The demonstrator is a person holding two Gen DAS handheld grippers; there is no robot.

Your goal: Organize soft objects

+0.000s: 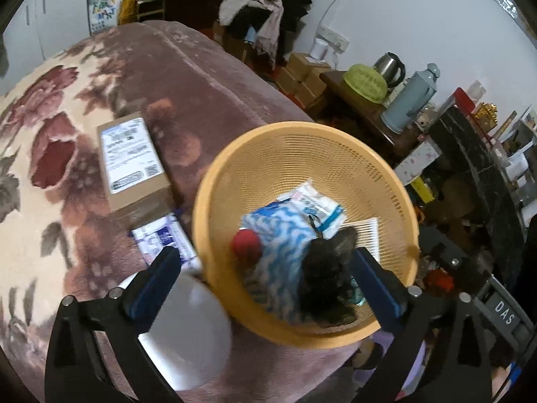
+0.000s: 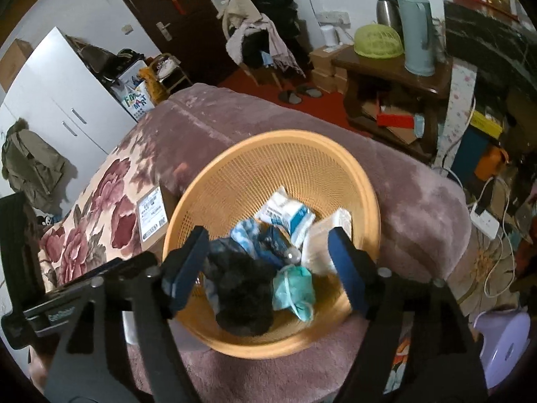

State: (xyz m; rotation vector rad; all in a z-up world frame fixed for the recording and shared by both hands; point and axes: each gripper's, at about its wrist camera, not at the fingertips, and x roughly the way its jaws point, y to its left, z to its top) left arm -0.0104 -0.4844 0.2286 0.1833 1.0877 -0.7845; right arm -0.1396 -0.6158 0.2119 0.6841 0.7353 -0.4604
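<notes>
On the pink flowered blanket [image 1: 141, 77] sits a yellow basket [image 1: 295, 141] of soft things. Both grippers, left [image 1: 265, 285] and right [image 2: 268, 262], hang wide open over it, holding nothing. Only the left view shows the red ball [image 1: 246, 243]; only the right shows the green mask [image 2: 293, 290].

Dim, flat indoor light, no hard shadows; strong fisheye bending with black corners from ten to two o'clock, and motion blur smears the orange basket [image 1: 396, 198] rim
</notes>
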